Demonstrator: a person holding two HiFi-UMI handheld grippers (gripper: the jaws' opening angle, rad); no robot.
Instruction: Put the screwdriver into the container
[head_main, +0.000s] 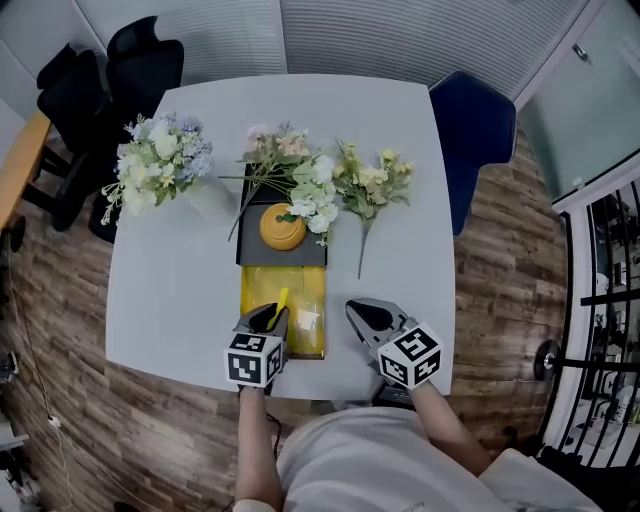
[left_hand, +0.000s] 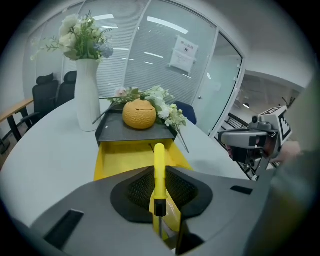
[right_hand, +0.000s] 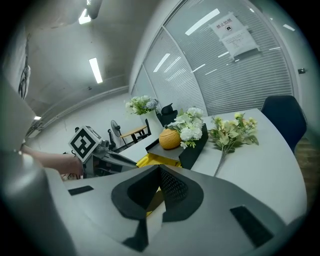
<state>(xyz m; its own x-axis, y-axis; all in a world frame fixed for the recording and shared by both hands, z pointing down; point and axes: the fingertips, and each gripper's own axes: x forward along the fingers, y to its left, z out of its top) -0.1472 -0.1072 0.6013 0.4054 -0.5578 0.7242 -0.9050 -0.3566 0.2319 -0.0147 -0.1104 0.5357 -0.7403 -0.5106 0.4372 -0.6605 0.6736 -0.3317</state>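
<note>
- Left gripper (head_main: 268, 318): held low at the near edge of the table (head_main: 170, 300), on a bare forearm that comes up from the bottom of the head view. Its marker cube faces upward and its jaws point away from the person, over the near end of the container (head_main: 254, 292).
- Right gripper (head_main: 356, 311): just right of the container, over the table's near edge. It is angled forward and slightly inward towards the left gripper, with the cube tilted to the right.
- Screwdriver (left_hand: 159, 167): yellow handle with a black collar. The handle points forward above the open yellow interior of the container. The metal shaft runs back towards the camera and disappears under the gripper body. Only the handle shows in the head view, and no view shows whether the tip touches the container.
- Container: long, yellow and open-topped. Its far end meets a black tray (head_main: 252, 252), and its near end is partly covered by the left gripper in the head view.
- Left jaws: closed on the screwdriver at the collar end of the handle, with the dark pads pressing on both sides.
- Right jaws: pads brought together at the tips, with nothing gripped. The yellow of the container shows through the gap below them.
- Tray contents: an orange pumpkin-shaped pot (head_main: 283, 227), with flower stems lying across and beside the tray.
- White vase (left_hand: 87, 97): holds flowers and stands left of the tray.
</note>
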